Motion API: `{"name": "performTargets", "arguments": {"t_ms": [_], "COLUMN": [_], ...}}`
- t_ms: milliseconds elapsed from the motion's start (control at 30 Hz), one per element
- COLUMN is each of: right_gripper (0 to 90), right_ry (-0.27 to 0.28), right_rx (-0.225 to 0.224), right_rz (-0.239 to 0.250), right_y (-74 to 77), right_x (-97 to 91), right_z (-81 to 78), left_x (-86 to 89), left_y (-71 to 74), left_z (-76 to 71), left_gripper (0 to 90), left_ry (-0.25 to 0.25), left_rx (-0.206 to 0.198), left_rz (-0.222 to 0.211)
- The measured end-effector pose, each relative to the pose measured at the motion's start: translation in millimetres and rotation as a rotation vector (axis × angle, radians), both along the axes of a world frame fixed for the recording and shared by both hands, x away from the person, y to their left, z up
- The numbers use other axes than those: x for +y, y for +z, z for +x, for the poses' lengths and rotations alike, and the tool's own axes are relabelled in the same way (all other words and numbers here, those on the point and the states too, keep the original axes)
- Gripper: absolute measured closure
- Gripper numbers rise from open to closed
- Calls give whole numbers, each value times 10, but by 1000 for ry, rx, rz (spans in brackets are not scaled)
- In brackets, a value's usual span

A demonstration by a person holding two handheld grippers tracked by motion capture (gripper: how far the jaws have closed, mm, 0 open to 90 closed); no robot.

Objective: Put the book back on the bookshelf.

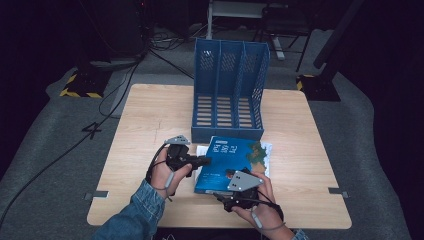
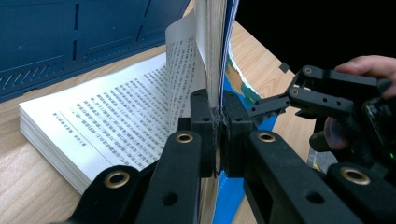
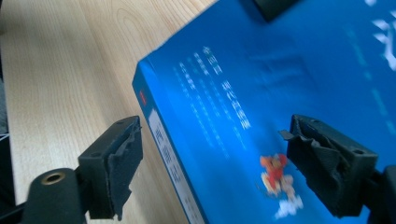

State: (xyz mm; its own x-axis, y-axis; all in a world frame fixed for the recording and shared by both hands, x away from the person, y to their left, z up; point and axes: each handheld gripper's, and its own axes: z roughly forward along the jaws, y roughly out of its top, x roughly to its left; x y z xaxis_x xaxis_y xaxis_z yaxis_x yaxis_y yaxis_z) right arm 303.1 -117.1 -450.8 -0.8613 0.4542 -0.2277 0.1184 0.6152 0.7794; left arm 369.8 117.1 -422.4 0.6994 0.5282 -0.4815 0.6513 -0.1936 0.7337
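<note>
A blue-covered book (image 1: 232, 152) lies on the wooden table (image 1: 150, 120), just in front of a blue file holder (image 1: 227, 90). My left gripper (image 1: 204, 161) is shut on the book's front cover and a wad of pages at its left edge. In the left gripper view the gripper (image 2: 218, 109) holds them upright, with printed pages (image 2: 116, 121) lying open beneath. My right gripper (image 1: 240, 182) stands at the book's near edge. In the right gripper view it (image 3: 212, 158) is open, with the blue cover (image 3: 280, 70) and spine below the gap and neither pad touching them.
The file holder (image 2: 46, 46) has three upright slots and stands at the middle back of the table. Bare wood lies left and right of the book. Cables and stand bases sit on the grey floor beyond the far edge.
</note>
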Motion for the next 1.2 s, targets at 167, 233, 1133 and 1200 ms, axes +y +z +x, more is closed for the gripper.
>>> {"name": "performTargets", "arguments": {"t_ms": [167, 233, 1133, 1200], "right_gripper": [191, 196, 98, 89], "right_ry": [30, 53, -126, -133], "right_rx": [-65, -114, -455, -465], "right_rz": [-60, -102, -319, -316], "right_y": [-66, -121, -532, -548], "right_x": [175, 272, 484, 496], "right_z": [-57, -87, -41, -31], "left_x": [-21, -42, -115, -115], "left_y": [15, 37, -33, -42], "left_z": [26, 37, 170, 172], "left_gripper": [859, 859, 856, 856], "left_ry": [-5, -11, 12, 15], "left_rx": [23, 28, 92, 89], "left_rz": [-16, -23, -8, -1]}}
